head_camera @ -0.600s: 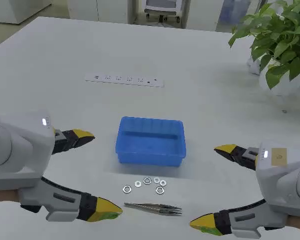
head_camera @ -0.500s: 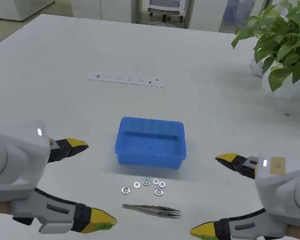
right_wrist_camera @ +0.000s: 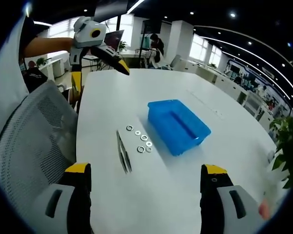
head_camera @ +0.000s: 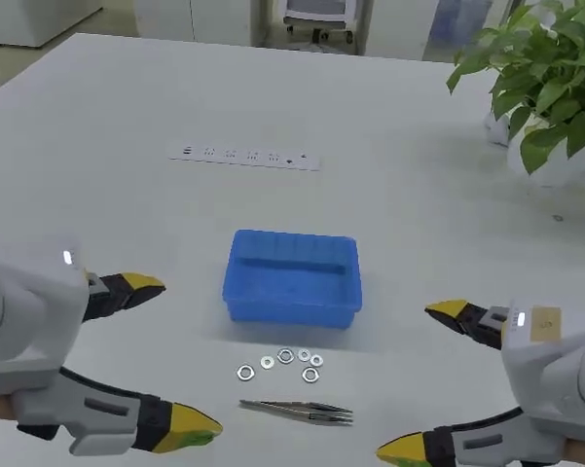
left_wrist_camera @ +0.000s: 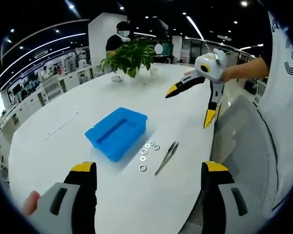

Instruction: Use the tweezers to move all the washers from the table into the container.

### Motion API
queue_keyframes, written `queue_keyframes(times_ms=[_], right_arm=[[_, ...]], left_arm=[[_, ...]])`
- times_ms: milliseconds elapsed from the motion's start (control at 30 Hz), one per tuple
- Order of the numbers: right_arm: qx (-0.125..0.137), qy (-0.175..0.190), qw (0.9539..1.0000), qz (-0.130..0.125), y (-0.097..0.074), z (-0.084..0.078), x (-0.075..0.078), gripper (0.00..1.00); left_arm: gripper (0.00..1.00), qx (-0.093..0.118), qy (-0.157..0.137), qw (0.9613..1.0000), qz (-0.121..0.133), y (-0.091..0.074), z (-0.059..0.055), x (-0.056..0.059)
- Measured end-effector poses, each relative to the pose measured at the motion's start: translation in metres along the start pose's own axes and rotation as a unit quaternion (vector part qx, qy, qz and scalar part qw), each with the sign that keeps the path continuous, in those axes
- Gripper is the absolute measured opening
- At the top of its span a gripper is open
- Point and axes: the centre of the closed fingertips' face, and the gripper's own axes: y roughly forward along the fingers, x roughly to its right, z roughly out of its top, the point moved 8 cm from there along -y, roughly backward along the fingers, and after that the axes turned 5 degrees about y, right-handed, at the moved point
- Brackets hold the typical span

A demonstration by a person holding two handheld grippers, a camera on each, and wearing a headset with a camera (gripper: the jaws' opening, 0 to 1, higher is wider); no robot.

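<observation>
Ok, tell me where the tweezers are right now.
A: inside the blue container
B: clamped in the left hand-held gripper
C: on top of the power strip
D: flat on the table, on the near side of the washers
D: the tweezers lie flat on the table, nearer the person than the washers, while the left hand-held gripper and the right hand-held gripper are both open and apart from them.

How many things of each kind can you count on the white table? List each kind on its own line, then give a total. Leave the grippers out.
washers: 6
tweezers: 1
blue container: 1
power strip: 1
potted plant: 1
Total: 10
</observation>
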Motion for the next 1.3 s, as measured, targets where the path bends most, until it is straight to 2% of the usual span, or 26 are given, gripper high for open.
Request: queue_keyframes(times_ms=[267, 367, 433, 467, 500, 533, 567, 700, 767, 867, 933, 1100, 1200, 1300], right_arm=[[0.008, 0.011, 0.9999, -0.001, -0.002, -0.001, 0.001, 0.94], [0.004, 0.01, 0.9999, 0.001, -0.001, -0.001, 0.001, 0.94], [0.004, 0.009, 1.0, 0.001, 0.0, -0.001, 0.001, 0.94], [0.004, 0.009, 1.0, 0.001, 0.001, 0.0, 0.002, 0.94], [0.006, 0.009, 0.9999, 0.001, 0.001, 0.001, 0.002, 0.94], [0.006, 0.01, 0.9999, 0.0, 0.002, 0.001, 0.002, 0.94], [0.005, 0.012, 0.9999, -0.001, 0.004, 0.002, 0.002, 0.94], [0.003, 0.01, 0.9999, 0.002, 0.008, 0.002, 0.0, 0.94], [0.002, 0.005, 1.0, 0.006, 0.009, 0.003, -0.003, 0.94], [-0.014, -0.026, 0.9995, 0.009, 0.012, 0.004, -0.008, 0.94], [-0.017, -0.025, 0.9995, 0.011, 0.013, 0.003, -0.01, 0.94], [-0.016, -0.022, 0.9996, 0.011, 0.013, 0.003, -0.009, 0.94], [-0.016, -0.02, 0.9996, 0.007, 0.011, 0.004, -0.007, 0.94], [-0.015, -0.019, 0.9997, 0.002, 0.01, 0.005, -0.006, 0.94]], left_arm=[[0.94, -0.013, -0.001, 0.9999, 0.003, 0.003, -0.005, -0.004], [0.95, -0.005, -0.01, 0.9999, 0.01, 0.002, -0.006, -0.007], [0.95, -0.007, -0.009, 0.9999, 0.011, 0.002, -0.007, -0.008], [0.95, -0.014, -0.004, 0.9998, 0.011, 0.001, -0.009, -0.008], [0.95, -0.04, 0.018, 0.9989, 0.014, 0.001, -0.014, -0.01], [0.95, -0.055, 0.029, 0.998, 0.015, 0.0, -0.016, -0.01], [0.94, -0.059, 0.033, 0.9976, 0.015, 0.002, -0.017, -0.01], [0.95, -0.042, 0.023, 0.9988, 0.009, 0.003, -0.014, -0.009], [0.94, -0.042, 0.023, 0.9988, 0.01, 0.004, -0.013, -0.009], [0.94, -0.047, 0.024, 0.9986, 0.006, 0.007, -0.015, -0.009], [0.94, -0.04, 0.012, 0.9991, 0.002, 0.008, -0.015, -0.007], [0.94, -0.036, 0.009, 0.9993, 0.007, 0.009, -0.016, -0.008], [0.94, -0.04, 0.006, 0.9992, 0.005, 0.01, -0.018, -0.007], [0.93, -0.034, -0.008, 0.9993, 0.009, 0.011, -0.022, -0.005]])
